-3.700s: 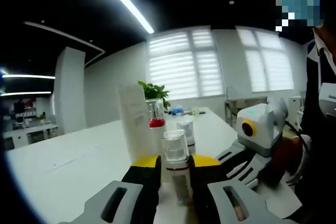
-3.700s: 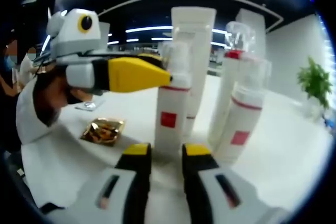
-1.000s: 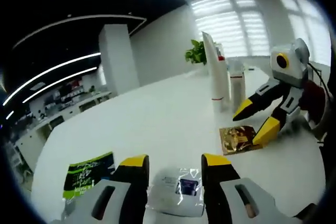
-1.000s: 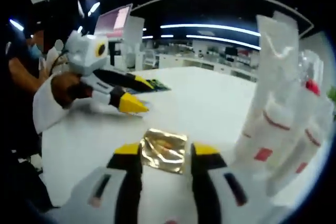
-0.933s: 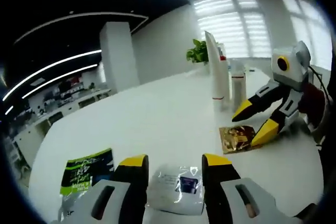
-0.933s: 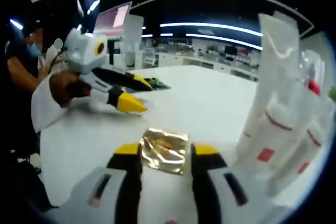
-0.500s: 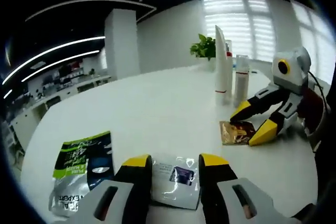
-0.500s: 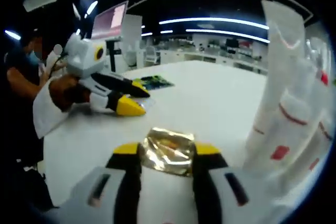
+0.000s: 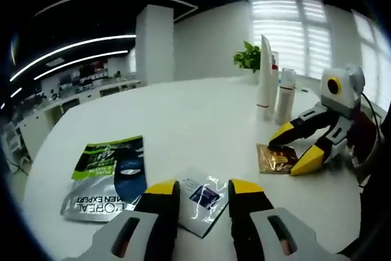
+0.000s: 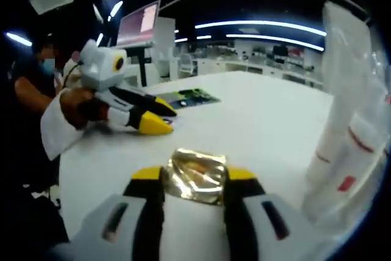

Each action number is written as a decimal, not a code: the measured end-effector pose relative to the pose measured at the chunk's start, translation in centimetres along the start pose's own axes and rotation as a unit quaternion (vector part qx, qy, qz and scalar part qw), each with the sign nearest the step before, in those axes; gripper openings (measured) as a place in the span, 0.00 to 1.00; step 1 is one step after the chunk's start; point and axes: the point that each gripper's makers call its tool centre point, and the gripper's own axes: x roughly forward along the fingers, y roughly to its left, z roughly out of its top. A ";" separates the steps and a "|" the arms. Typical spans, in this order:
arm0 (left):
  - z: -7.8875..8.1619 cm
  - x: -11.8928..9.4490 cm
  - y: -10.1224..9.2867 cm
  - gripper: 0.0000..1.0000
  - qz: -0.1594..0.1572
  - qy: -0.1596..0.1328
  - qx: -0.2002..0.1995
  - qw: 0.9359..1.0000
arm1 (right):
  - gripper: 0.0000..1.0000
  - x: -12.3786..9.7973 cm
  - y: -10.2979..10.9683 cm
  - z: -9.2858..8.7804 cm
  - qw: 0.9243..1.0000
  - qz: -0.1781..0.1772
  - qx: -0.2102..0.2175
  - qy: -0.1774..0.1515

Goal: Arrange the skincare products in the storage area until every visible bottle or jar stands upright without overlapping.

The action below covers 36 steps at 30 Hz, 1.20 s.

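Sachets lie flat on the white surface (image 9: 201,120). In the left gripper view, from left to right: a green and blue sachet (image 9: 109,176) lies at the far left; a small clear sachet (image 9: 200,203) with a dark label lies between the yellow-tipped fingers of the left gripper (image 9: 203,189), which are spread to either side of it, with no clear contact visible. Further right, the right gripper (image 9: 292,150) points its fingers down over a gold sachet (image 9: 275,158), its fingers parted with one tip at each side of the packet. Behind it, a tall white tube (image 9: 264,77) and a white bottle (image 9: 285,96) stand upright, close together, with a green plant (image 9: 247,58) beyond them.

In the right gripper view, the left gripper (image 10: 157,118) is at the left, held by a person's hand (image 10: 78,107), with the green sachet (image 10: 186,97) past its tips. At centre, the gold sachet (image 10: 197,174) sits crumpled between the right gripper's (image 10: 194,179) fingers, touching both tips. At the right edge, white tubes (image 10: 347,126) with red marks stand upright.
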 end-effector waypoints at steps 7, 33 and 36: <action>-1.0 -1.6 0.1 0.31 0.005 0.017 -0.008 1.000 | 0.38 1.2 2.8 0.4 0.999 0.042 -0.016 0.001; -2.8 -6.1 3.3 0.27 0.032 0.049 -0.028 0.998 | 0.38 4.4 13.6 2.4 0.983 0.167 -0.071 -0.010; -2.8 -6.2 3.4 0.28 0.032 0.052 -0.030 0.998 | 0.38 4.8 14.6 2.7 0.981 0.179 -0.078 -0.011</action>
